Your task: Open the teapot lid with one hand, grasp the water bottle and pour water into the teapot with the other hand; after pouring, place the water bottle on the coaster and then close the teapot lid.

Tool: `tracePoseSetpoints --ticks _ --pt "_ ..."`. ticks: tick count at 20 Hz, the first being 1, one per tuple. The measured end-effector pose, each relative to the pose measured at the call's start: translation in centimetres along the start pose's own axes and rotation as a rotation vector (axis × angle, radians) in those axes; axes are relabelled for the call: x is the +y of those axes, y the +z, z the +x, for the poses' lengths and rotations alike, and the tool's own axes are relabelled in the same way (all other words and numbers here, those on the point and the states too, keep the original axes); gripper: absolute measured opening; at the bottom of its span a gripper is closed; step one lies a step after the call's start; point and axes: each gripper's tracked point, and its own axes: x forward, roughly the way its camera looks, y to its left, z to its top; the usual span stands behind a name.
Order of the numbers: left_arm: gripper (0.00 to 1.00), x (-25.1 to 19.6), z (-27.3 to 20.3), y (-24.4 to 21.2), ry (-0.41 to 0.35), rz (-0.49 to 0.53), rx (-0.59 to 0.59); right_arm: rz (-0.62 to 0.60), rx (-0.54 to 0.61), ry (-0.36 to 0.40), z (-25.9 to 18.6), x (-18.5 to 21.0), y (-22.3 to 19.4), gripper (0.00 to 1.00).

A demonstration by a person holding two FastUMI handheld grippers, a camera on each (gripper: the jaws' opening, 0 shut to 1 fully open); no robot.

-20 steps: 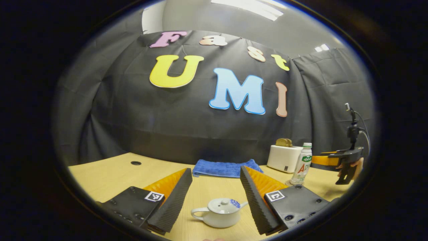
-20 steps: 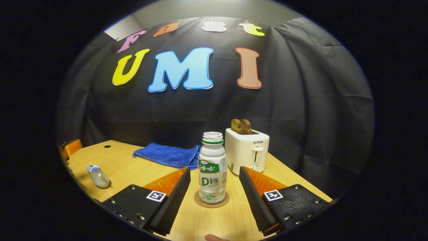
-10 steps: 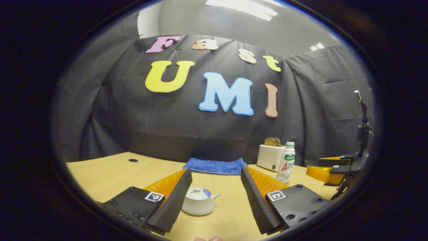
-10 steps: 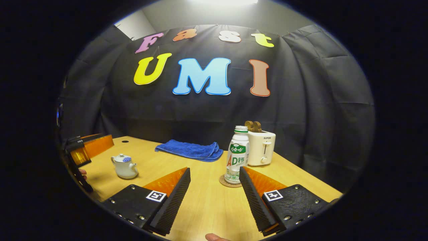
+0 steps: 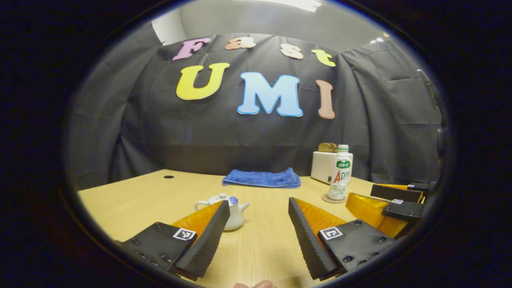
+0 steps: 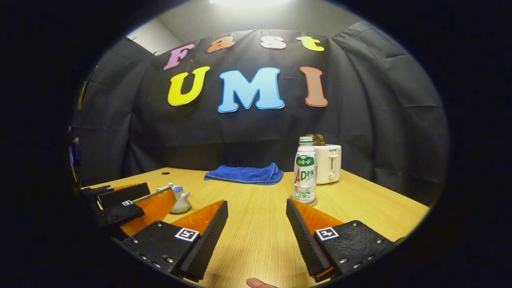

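Pale wood tabletop (image 6: 256, 224) carries everything under the booth's black cloth. On it the white teapot (image 5: 236, 214) stands upright with its lid (image 5: 224, 199) seated, a small knob on top and a blue patch beside it; the water bottle (image 6: 305, 170) stands upright on the round coaster (image 5: 325, 199), well apart from the pot. That layout fits a bottle set back with the lid closed again, or one waiting to be lifted with the lid yet to come off; these views cannot separate the two. The pot looks glazed ceramic, so hard, slick and breakable, and the lid's knob is the natural place to pinch. The bottle seems thin, light plastic that would give under pressure, and its straight middle offers the steadiest hold. Behind them lie a folded blue towel (image 6: 244, 175) and a white toaster (image 6: 329, 163) holding bread. The left tool (image 5: 256, 236) hovers just beside the teapot, spread wide with nothing between its fingers; the right tool (image 6: 256, 236) is likewise spread and empty, short of the bottle.
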Motion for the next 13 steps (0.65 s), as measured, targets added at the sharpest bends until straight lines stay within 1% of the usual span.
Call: tracePoseSetpoints --ticks 2,4,5,7,8,9,11,13 --pt "0.99 -0.6 -0.7 0.1 0.019 0.045 0.003 -0.022 0.016 -0.022 -0.4 -0.2 -0.7 0.9" --pt "0.99 -1.1 -1.2 0.1 0.045 0.06 -0.005 -0.022 -0.024 -0.075 -1.1 -1.0 0.1 0.89" --pt "1.0 -1.2 -0.8 -0.2 0.045 0.051 0.003 -0.014 -0.025 -0.114 -1.1 -1.6 -0.2 0.91" --pt "1.0 -1.5 -1.4 -0.1 0.037 0.054 0.002 -0.017 -0.023 -0.144 -1.1 -2.0 -0.5 0.91" --pt "1.0 -1.4 -1.4 -0.1 0.037 0.053 0.004 -0.015 -0.023 -0.16 -1.0 -2.1 -0.4 0.89" --pt "1.0 -1.1 -1.4 0.0 0.048 0.054 0.003 -0.014 -0.028 -0.176 -1.2 -2.4 -0.3 0.92" --pt "1.0 -1.1 -1.4 -0.1 0.048 0.055 0.005 -0.016 -0.027 -0.186 -1.2 -2.4 -0.4 0.92" --pt "1.0 -1.9 -1.4 -0.2 0.007 0.053 0.006 -0.017 -0.03 -0.162 -1.2 -1.9 -0.3 0.92"
